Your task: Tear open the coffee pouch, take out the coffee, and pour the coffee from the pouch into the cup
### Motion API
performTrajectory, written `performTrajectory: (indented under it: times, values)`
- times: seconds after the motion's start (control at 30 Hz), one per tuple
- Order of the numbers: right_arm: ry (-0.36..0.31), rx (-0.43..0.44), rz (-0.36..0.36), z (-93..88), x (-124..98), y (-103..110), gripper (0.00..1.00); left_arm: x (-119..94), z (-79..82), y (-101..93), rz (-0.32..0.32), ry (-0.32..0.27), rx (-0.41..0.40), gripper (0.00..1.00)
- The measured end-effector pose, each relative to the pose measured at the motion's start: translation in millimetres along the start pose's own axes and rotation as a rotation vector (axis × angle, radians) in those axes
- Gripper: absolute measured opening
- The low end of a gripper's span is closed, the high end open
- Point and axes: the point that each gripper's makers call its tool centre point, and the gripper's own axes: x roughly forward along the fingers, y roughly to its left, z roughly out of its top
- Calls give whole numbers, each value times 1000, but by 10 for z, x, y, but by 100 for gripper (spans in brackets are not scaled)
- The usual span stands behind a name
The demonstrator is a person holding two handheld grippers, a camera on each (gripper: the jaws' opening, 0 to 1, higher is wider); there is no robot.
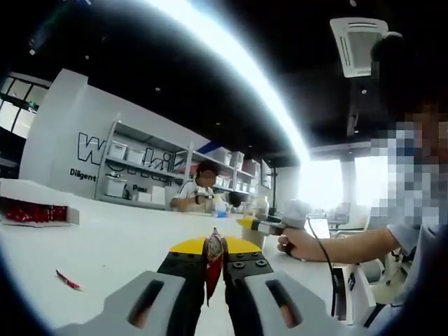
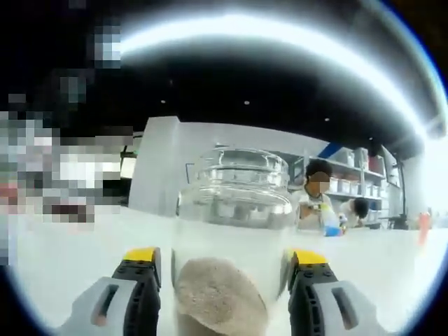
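Left gripper pinches the red pouch shut, right gripper clasps the cup of powder — squeeze unevenly and that smooth cup could slip or tip, spilling its coffee.

Each hand-held gripper has grey fingers, black jaws, yellow tips.

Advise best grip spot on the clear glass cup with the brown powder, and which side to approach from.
Grip the clear glass cup across its straight lower body, below the ridged rim. Come in level from the side, as the right gripper sits now, one jaw on each flank. The cup stands upright and holds brown coffee powder, so keep it level.
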Motion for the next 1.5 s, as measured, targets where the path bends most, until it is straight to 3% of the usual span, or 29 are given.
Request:
performTrajectory:
  times: [0.47,0.9,1.5]
  values:
    - [-1,31,15,-25,43,-10,67,-2,-7,-10,-1,4,-1,11]
    - [23,10,42,-91,113,27,71,3,-3,11,-1,5,0,11]
    - [30,100,107,-145,120,58,72,6,-16,-10,0,9,4,11]
